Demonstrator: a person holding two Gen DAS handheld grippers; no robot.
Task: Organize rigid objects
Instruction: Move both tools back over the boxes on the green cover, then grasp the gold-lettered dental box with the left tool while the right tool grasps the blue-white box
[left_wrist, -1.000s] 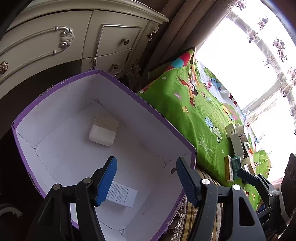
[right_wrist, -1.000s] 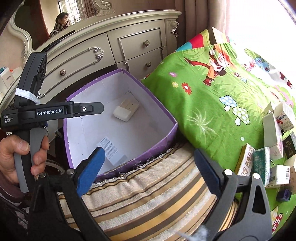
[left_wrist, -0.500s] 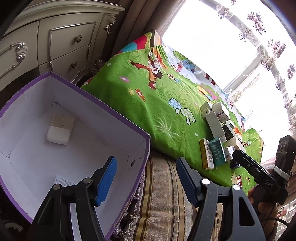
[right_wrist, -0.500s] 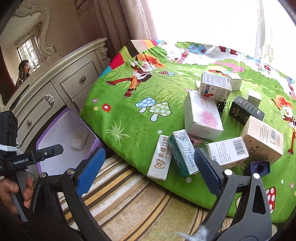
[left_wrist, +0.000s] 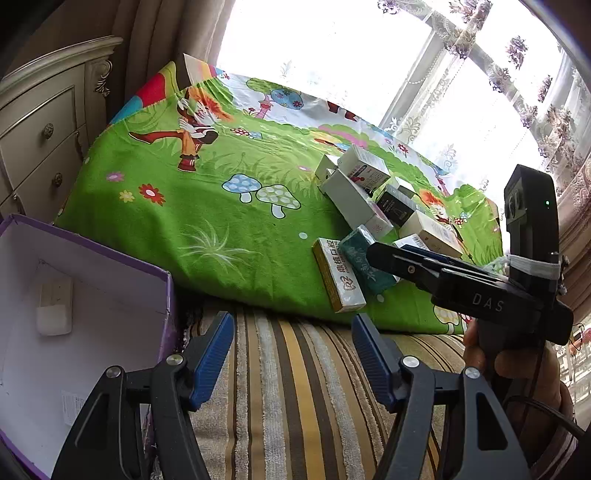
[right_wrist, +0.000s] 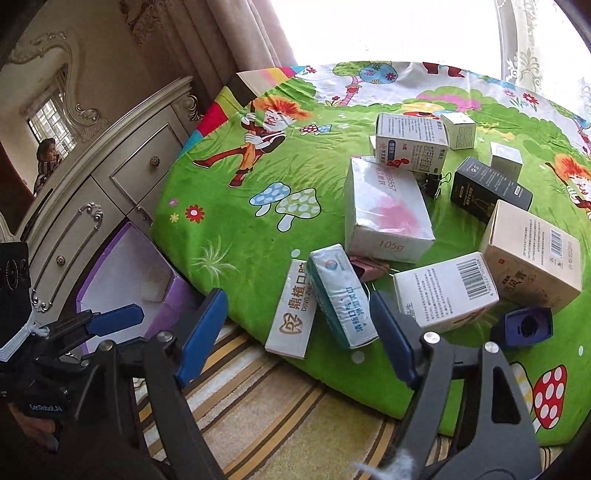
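Note:
Several small cartons lie in a heap on the green cartoon blanket: a white and gold toothpaste box, a teal box, a white pink-print box, a barcode box and a black box. A purple-edged open box holds one white block. My right gripper is open and empty, just in front of the toothpaste and teal boxes. My left gripper is open and empty over the striped rug, right of the purple box.
A striped rug lies under both grippers. A cream dresser stands behind the purple box. Curtains and a bright window lie beyond the blanket. A small dark blue cap sits at the blanket's near right.
Both grippers have swung right, away from the purple box and toward the cartons on the blanket. Both stay open and empty.

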